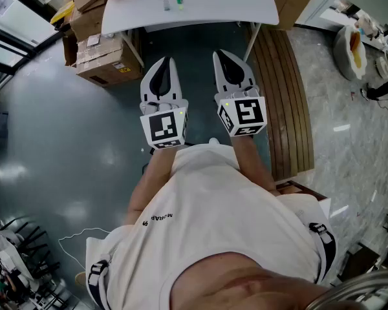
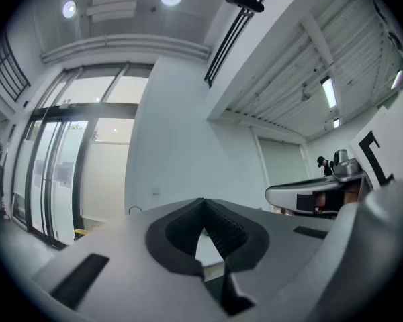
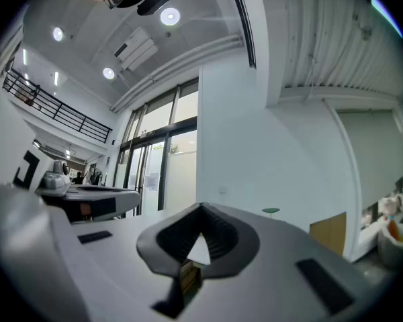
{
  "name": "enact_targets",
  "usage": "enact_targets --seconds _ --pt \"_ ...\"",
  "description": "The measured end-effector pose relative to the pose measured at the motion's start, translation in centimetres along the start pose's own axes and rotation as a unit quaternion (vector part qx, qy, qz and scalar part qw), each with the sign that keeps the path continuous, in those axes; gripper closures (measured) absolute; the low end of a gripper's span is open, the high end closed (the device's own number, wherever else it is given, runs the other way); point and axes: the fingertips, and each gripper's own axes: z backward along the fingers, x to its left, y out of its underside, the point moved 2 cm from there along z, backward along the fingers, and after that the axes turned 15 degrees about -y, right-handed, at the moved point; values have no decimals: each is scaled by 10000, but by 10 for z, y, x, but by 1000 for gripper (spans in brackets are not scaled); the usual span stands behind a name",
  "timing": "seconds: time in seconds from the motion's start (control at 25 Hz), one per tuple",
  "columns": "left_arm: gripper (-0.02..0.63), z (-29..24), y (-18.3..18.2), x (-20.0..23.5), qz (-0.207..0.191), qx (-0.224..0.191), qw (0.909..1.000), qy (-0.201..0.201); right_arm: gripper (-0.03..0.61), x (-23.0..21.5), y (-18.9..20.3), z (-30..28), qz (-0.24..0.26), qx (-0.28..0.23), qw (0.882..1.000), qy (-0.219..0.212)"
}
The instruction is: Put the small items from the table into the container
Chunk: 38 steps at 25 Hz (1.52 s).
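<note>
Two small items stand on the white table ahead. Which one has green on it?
The small bottle, on the right of the pair as the head view shows them. Its neighbour, the pale item, shows no green.

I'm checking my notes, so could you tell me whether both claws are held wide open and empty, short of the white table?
Not quite: the left claw and the right claw are shut, not wide open, as each gripper view shows. They are indeed empty and short of the white table.

Cardboard boxes (image 1: pixel 105 58), wooden bench (image 1: pixel 284 102), grey floor (image 1: pixel 52 144)
</note>
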Motion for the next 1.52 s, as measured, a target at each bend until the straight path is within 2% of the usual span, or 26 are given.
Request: enact_targets --seconds 0.36,0.88,1.24,1.52 --pt "611 -7 -1 -27 -26 -14 9999 -98 575 -24 -2 11 62 -99 9997 -214" --pt "611 -19 9 -97 -232 88 9993 -272 574 -96 13 41 11 -126 9992 -377" --pt "611 -51 26 -91 -368 210 9987 -266 575 -118 33 10 -150 36 9987 -478" --pt "611 -118 46 -62 -291 293 9986 -317 575 -135 37 -58 -14 62 9983 -572"
